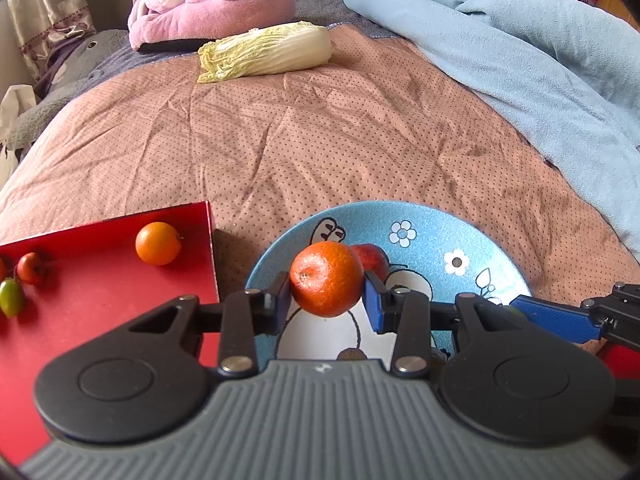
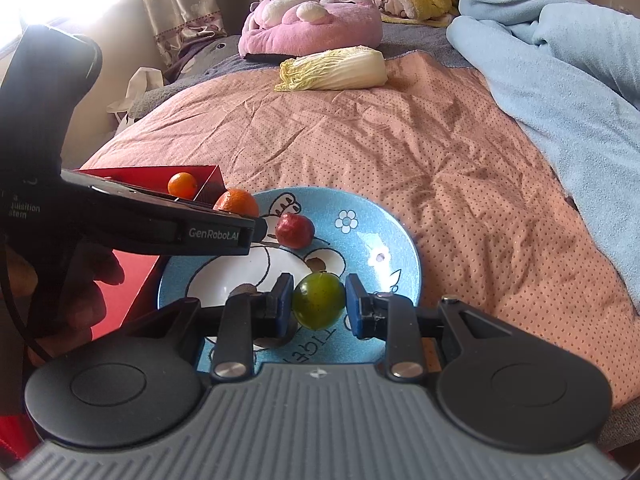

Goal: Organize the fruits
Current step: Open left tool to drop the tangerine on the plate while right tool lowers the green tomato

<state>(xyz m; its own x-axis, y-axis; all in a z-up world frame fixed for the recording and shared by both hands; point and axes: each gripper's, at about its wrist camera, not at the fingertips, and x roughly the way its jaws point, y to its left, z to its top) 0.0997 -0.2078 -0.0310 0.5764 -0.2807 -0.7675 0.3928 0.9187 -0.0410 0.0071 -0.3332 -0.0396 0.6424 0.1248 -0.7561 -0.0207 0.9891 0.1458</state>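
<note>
My left gripper (image 1: 327, 298) is shut on an orange tangerine (image 1: 326, 278) and holds it over the left part of the blue cartoon plate (image 1: 432, 216). A small red fruit (image 1: 372, 258) lies on the plate behind it. My right gripper (image 2: 318, 300) has a green round fruit (image 2: 318, 300) between its blue pads over the plate (image 2: 360, 204); a small gap shows on the right side. The tangerine (image 2: 236, 201) and red fruit (image 2: 294, 230) also show in the right wrist view. A red tray (image 1: 100, 300) at the left holds a small orange (image 1: 158, 243), a red fruit (image 1: 31, 268) and a green fruit (image 1: 11, 297).
A napa cabbage (image 1: 266, 52) lies far back on the brown dotted bedspread (image 1: 320, 140). A light blue blanket (image 1: 520, 60) is bunched along the right. A pink plush (image 1: 212, 4) sits at the head of the bed. The left gripper's black body (image 2: 120, 216) crosses the right wrist view.
</note>
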